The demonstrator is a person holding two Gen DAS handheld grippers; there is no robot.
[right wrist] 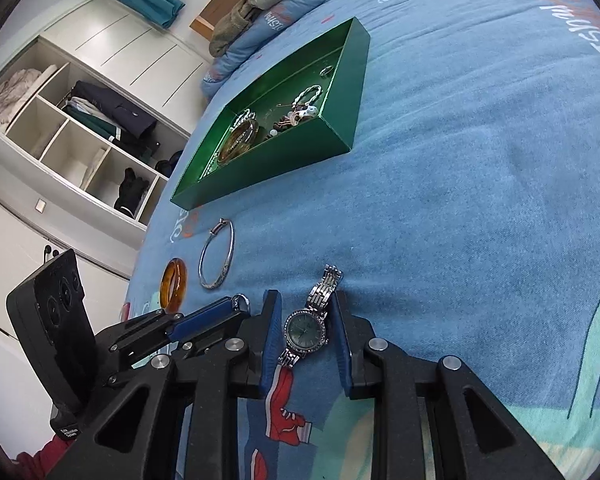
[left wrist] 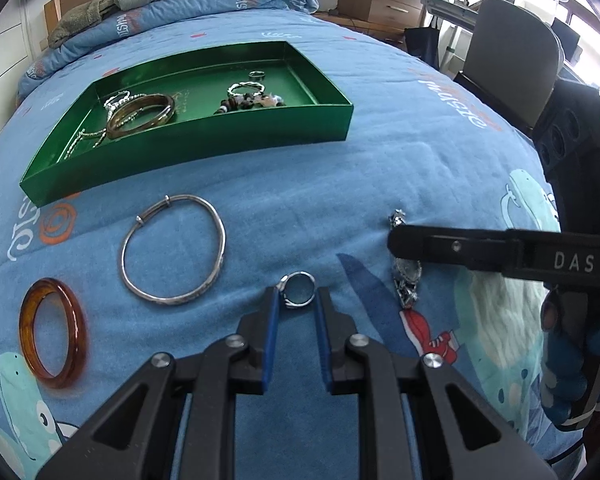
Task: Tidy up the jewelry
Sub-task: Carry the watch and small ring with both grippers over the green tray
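- The left gripper (left wrist: 297, 300) stood spread about a silver ring (left wrist: 299, 289) on the blue quilt (left wrist: 380, 168); the right gripper (right wrist: 306, 326) bracketed a silver watch (right wrist: 306, 330), pads apparently not pressing it
- A green tray (left wrist: 204, 152) of jewelry lay beyond; open wardrobe shelves (right wrist: 80, 140) stood past the bed's edge

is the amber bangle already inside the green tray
No, one amber bangle lies on the blue bedspread, apart from the green tray, though a similar bangle sits inside the tray.
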